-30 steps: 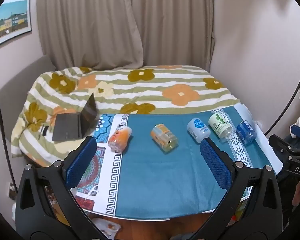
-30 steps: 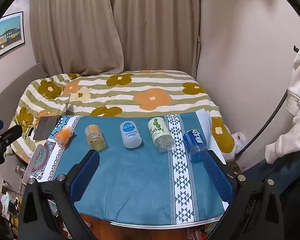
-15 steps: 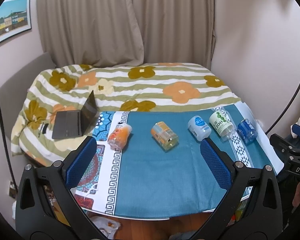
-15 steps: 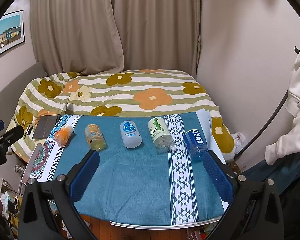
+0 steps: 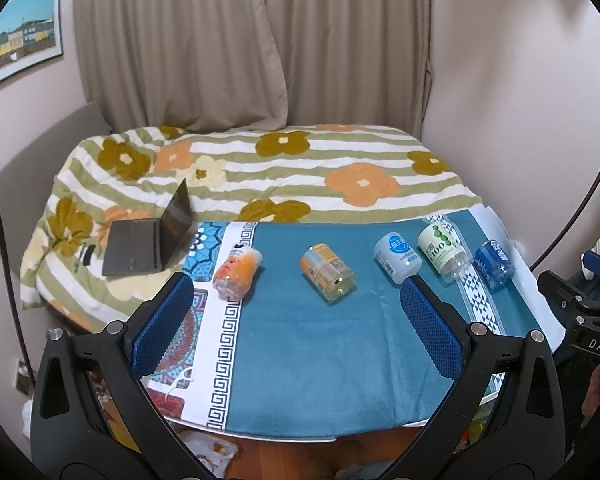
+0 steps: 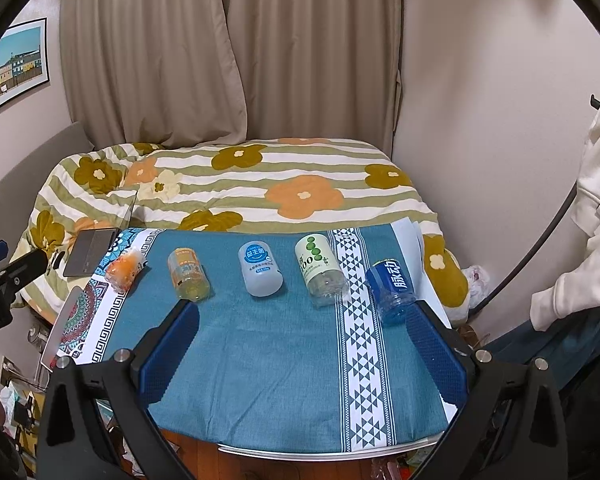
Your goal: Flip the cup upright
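Observation:
Several cups lie on their sides in a row on the teal cloth (image 5: 324, 352): an orange one (image 5: 236, 274) (image 6: 125, 270), a yellow one (image 5: 328, 278) (image 6: 188, 274), a pale blue one (image 5: 398, 257) (image 6: 260, 268), a white and green one (image 5: 442, 250) (image 6: 320, 270) and a dark blue one (image 5: 492, 264) (image 6: 392, 286). My left gripper (image 5: 294, 288) is open and empty, hovering in front of the yellow cup. My right gripper (image 6: 306, 312) is open and empty, in front of the pale blue and green cups.
The cloth covers a small table (image 6: 300, 450) standing against a bed with a floral striped quilt (image 5: 300, 172). An open laptop (image 5: 148, 240) lies on the bed at the left. Curtains and walls stand behind. A white garment (image 6: 592, 216) hangs at the right.
Both grippers have shifted only slightly; the left view has dropped a little. The cups have not moved and both grippers remain open.

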